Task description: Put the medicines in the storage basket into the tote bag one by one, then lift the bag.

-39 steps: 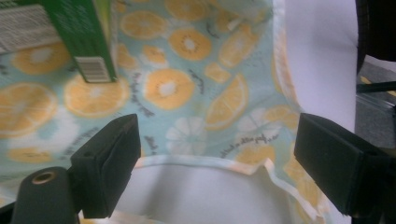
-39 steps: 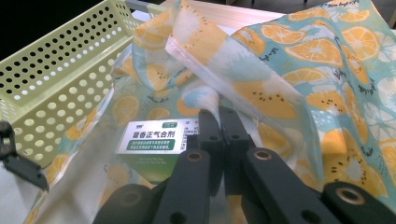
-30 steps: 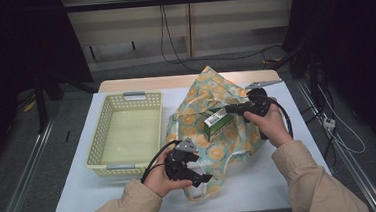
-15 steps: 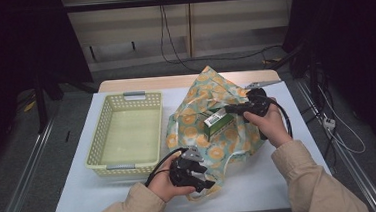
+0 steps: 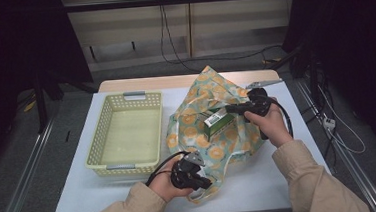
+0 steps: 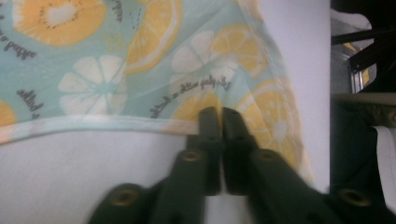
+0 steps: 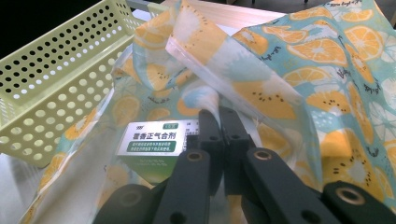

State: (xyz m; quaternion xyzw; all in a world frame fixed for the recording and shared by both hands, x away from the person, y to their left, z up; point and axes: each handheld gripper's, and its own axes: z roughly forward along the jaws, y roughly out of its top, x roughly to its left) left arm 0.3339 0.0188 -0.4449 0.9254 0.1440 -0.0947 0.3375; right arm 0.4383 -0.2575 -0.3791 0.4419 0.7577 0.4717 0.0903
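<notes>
A fabric bag (image 5: 225, 91) printed with orange slices lies on the white table, its mouth held up. A green and white box (image 5: 216, 123) stands inside the mouth. My right gripper (image 5: 232, 109) is shut on the bag's upper edge just beside the box (image 7: 149, 140); the right gripper view shows the right gripper (image 7: 218, 114) pinching the cloth. My left gripper (image 5: 205, 181) sits at the bag's near edge. Its jaws have just been closing, and in the left gripper view the left gripper (image 6: 218, 114) grips the hem of the bag (image 6: 93, 70).
A pale yellow perforated basket (image 5: 125, 98) stands empty to the left of the bag, also seen as the basket (image 7: 46, 70) in the right gripper view. Bare white table (image 5: 97, 192) lies near the front left. Cables trail on the floor behind the table.
The left gripper's jaws stood apart earlier and now meet on the bag's near hem; that hand shifted slightly toward me. The right gripper, bag mouth and box stayed put.
</notes>
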